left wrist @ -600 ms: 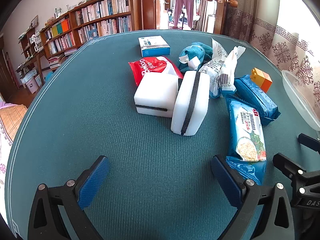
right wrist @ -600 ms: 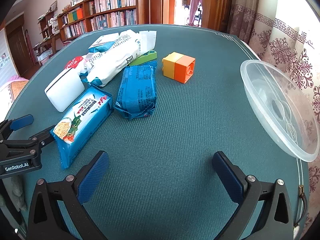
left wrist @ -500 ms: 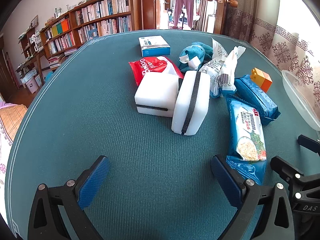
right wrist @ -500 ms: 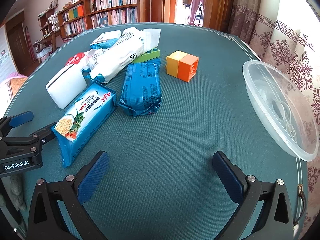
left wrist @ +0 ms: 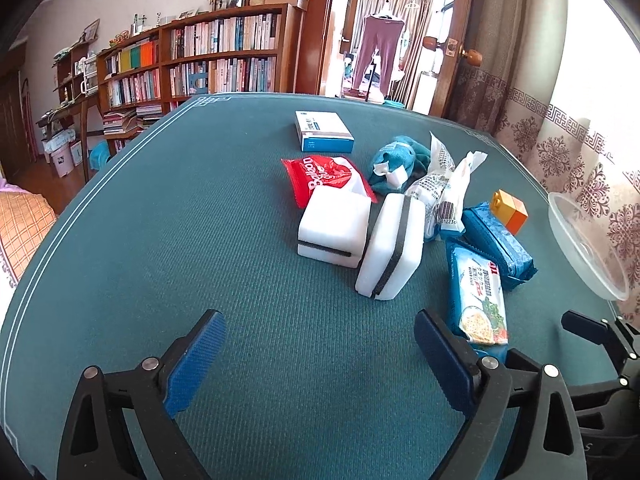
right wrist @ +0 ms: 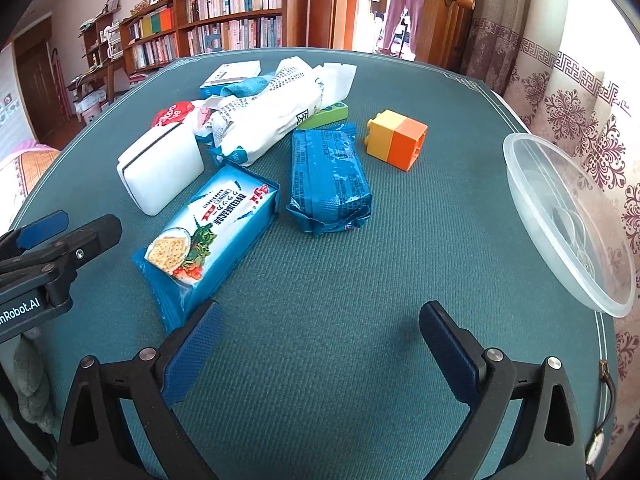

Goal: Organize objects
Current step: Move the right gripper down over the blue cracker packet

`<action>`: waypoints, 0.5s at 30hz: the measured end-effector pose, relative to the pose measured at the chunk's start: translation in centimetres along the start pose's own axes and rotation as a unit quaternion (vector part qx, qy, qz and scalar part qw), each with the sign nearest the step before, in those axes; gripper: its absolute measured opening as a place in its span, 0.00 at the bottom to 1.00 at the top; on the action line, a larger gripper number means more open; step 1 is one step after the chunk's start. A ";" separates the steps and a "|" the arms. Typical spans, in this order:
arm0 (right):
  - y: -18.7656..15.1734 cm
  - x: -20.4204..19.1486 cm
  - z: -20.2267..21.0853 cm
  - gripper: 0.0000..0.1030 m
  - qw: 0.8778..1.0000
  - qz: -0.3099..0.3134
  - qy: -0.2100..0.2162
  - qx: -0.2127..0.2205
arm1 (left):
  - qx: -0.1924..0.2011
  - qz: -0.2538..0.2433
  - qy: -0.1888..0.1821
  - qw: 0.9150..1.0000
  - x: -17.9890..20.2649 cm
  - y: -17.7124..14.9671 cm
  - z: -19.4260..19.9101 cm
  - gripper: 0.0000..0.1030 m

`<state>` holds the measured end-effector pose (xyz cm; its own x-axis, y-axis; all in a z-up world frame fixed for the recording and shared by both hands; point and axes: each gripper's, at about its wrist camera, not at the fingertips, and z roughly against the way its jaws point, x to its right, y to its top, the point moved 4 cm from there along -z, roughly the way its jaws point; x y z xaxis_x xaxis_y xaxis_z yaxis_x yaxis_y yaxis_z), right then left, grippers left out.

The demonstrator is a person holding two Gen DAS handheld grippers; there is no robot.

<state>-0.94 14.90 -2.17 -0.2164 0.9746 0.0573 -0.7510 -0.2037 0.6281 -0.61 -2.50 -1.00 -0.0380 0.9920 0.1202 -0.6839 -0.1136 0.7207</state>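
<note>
Left tool point(left wrist: 318, 354): we see it spread wide and empty over bare desk point(left wrist: 160, 240).
White sponges point(left wrist: 360, 236): two light, squashy blocks at mid-desk; we would pinch across the flat sides.
Cracker packet point(right wrist: 208, 236): just beside our right tool point(right wrist: 320, 344), crinkly, slippery, fragile inside; we would grip its long edges gently.
Right tool: released, holding nothing.
Clear bowl point(right wrist: 568, 232): at the right rim, empty.
Change: both views now sit nearer the pile than half a second ago.

Wooden bookshelves point(left wrist: 208, 64), open door point(right wrist: 440, 12), patterned curtains point(left wrist: 560, 148).
</note>
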 end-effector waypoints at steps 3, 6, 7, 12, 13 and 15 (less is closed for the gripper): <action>0.2 -0.2 0.3 0.96 1.000 0.000 0.002 0.006 | 0.006 0.009 -0.003 1.000 -0.4 0.0 0.3 0.90; 0.5 -0.2 0.7 0.96 1.000 -0.008 0.010 0.011 | 0.008 0.020 -0.002 1.000 -0.8 0.1 0.3 0.90; 0.6 -0.2 0.8 0.96 1.000 -0.010 0.014 0.012 | 0.009 0.022 -0.002 1.000 -0.9 0.2 0.3 0.90; 1.3 -0.6 1.3 0.96 0.999 -0.013 0.033 0.019 | 0.009 0.036 -0.001 0.999 -1.4 0.2 0.3 0.90; 1.5 -0.8 1.4 0.96 0.999 -0.013 0.039 0.020 | 0.008 0.040 -0.003 0.999 -1.6 0.2 0.4 0.90; 1.7 -1.3 1.5 0.96 0.998 -0.015 0.053 0.021 | 0.006 0.053 -0.004 0.999 -2.1 0.2 0.4 0.90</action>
<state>-1.03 13.46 -0.01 -0.2612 0.9643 -0.0435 -0.7317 -0.1684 0.6605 -0.36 -4.67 -0.87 -0.1044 0.9740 0.2012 -0.6676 -0.2186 0.7117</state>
